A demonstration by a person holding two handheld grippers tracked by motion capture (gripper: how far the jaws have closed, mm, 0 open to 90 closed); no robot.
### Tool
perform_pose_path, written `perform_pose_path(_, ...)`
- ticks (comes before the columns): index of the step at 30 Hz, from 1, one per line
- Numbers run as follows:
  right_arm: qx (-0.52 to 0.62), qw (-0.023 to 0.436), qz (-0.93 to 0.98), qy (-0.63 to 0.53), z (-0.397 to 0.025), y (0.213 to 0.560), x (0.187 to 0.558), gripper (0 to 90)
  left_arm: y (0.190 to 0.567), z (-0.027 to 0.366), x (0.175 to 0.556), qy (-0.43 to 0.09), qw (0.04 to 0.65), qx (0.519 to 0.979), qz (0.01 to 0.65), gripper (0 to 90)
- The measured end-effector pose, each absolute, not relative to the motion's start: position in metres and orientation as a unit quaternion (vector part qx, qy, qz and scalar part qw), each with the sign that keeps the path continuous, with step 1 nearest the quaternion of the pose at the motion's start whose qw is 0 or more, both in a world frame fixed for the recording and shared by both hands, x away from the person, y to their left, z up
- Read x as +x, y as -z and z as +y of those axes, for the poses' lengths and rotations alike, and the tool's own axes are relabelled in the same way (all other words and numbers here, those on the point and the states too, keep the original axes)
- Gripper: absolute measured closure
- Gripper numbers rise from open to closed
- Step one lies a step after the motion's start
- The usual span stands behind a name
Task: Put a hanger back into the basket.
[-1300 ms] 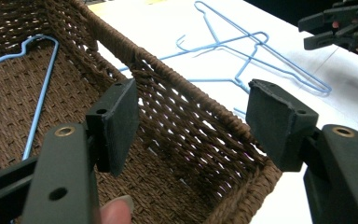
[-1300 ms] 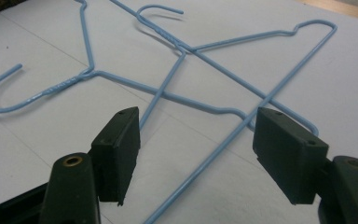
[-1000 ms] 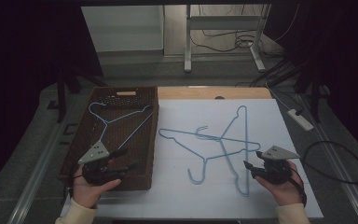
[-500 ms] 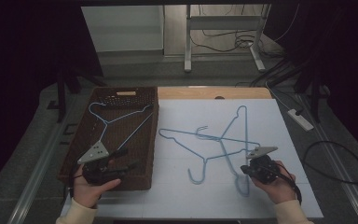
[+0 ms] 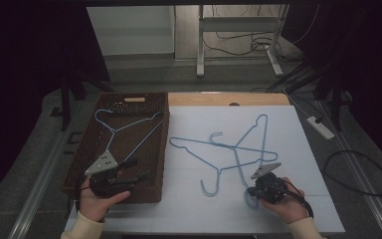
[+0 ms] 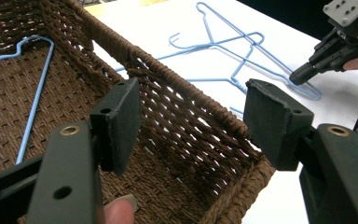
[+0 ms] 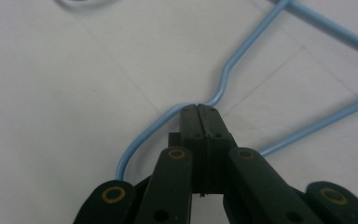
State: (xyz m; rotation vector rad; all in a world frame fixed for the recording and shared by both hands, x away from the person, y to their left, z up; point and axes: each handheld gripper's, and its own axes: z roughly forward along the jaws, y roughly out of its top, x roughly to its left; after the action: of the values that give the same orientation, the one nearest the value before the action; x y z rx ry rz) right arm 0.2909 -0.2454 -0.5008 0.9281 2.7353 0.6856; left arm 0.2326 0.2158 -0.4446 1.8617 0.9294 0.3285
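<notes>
Pinching blue wire, the right tool (image 5: 256, 192) has its jaws pressed together on the near end of one hanger (image 5: 248, 164) on the white table (image 5: 298, 149). In the right gripper view the jaws meet right at a kink in the wire (image 7: 223, 84); whether they actually grip it or just sit over it is hard to tell, since the pads hide the contact. That hanger crosses a second hanger (image 5: 204, 149) further left; which wire belongs to which is hard to sort out at the crossing. Left tool (image 5: 134, 172) hangs spread wide over the basket (image 5: 79, 164) near corner, holding nothing. Third hanger (image 5: 124, 129) lies inside the basket, partly cut off in the left gripper view.
</notes>
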Motion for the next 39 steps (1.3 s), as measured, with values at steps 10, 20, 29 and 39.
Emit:
perform_pose_path(10,0.287,0.062,0.926,-0.237,-0.232,0.504,0.275,89.9,0.445,0.216,0.233,-0.135,0.496,0.767,0.384,36.6)
perform_pose_path(20,0.257,0.030,0.931,-0.258,-0.217,0.506,0.266,89.9,0.446,0.215,0.235,-0.122,0.496,0.770,0.382,36.4)
perform_pose_path(29,0.239,0.001,0.933,-0.270,-0.207,0.508,0.261,89.9,0.446,0.217,0.235,-0.122,0.497,0.769,0.384,36.3)
perform_pose_path(39,0.204,-0.003,0.939,-0.275,-0.186,0.511,0.254,90.0,0.447,0.218,0.235,-0.122,0.495,0.769,0.386,36.4)
